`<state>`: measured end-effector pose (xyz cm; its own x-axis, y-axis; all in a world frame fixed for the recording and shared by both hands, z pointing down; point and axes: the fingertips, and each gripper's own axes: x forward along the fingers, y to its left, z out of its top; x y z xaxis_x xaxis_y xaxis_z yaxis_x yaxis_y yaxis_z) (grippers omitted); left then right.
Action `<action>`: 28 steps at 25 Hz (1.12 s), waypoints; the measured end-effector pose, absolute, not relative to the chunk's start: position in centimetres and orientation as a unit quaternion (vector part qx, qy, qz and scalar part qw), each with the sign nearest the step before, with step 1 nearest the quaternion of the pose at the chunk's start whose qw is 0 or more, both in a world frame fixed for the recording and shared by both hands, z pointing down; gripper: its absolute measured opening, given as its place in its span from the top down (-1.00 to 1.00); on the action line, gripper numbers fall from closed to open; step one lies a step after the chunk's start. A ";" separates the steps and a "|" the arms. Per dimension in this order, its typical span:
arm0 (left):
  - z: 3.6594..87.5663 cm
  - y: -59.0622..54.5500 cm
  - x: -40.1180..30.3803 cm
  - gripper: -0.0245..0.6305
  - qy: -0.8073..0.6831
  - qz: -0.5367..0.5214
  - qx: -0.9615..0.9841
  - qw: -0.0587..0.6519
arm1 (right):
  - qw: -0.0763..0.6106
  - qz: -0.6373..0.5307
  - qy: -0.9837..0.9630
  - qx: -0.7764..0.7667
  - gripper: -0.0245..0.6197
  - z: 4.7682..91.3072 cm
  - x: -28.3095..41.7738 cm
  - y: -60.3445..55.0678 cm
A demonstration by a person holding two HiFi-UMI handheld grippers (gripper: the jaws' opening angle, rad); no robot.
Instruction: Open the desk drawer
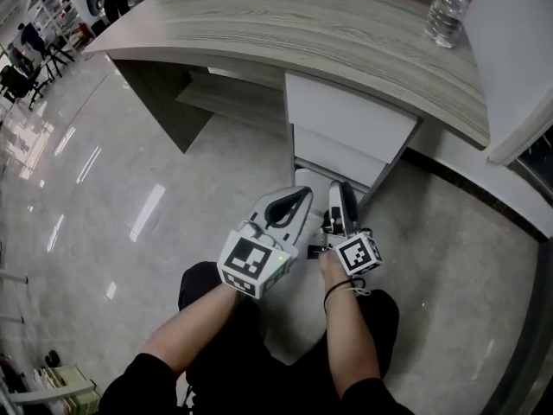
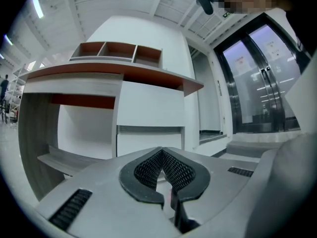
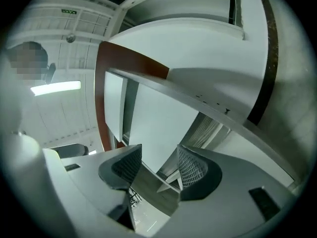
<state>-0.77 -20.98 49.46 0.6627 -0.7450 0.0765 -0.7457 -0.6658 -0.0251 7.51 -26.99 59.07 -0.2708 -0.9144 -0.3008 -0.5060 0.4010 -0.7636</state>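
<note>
The wood-topped desk (image 1: pixel 302 24) carries a white drawer stack (image 1: pixel 350 119) under its right part; the drawer fronts sit flush. Both grippers hover low in front of the bottom drawer, above the person's knees. My left gripper (image 1: pixel 296 199) points level at the stack, and its ribbed pads (image 2: pixel 171 165) meet at the tips with nothing between them (image 2: pixel 162 155). My right gripper (image 1: pixel 342 197) is just right of it, rolled and tilted slightly upward. Its jaws (image 3: pixel 159 155) stand apart, and a white drawer front (image 3: pixel 163 123) shows through the gap, untouched by the pads.
A water bottle (image 1: pixel 449 7) stands on the desk's far right. Left of the drawers is an open knee space with a low shelf (image 1: pixel 229 102). A white wall or cabinet (image 1: pixel 518 76) and glass doors (image 2: pixel 257 88) lie to the right. Glossy floor (image 1: pixel 104 188) spreads left.
</note>
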 end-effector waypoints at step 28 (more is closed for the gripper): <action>50.0 -21.4 0.3 0.92 -0.397 0.043 0.917 0.000 | 0.386 -0.266 0.735 -0.490 0.69 59.8 8.3 -29.7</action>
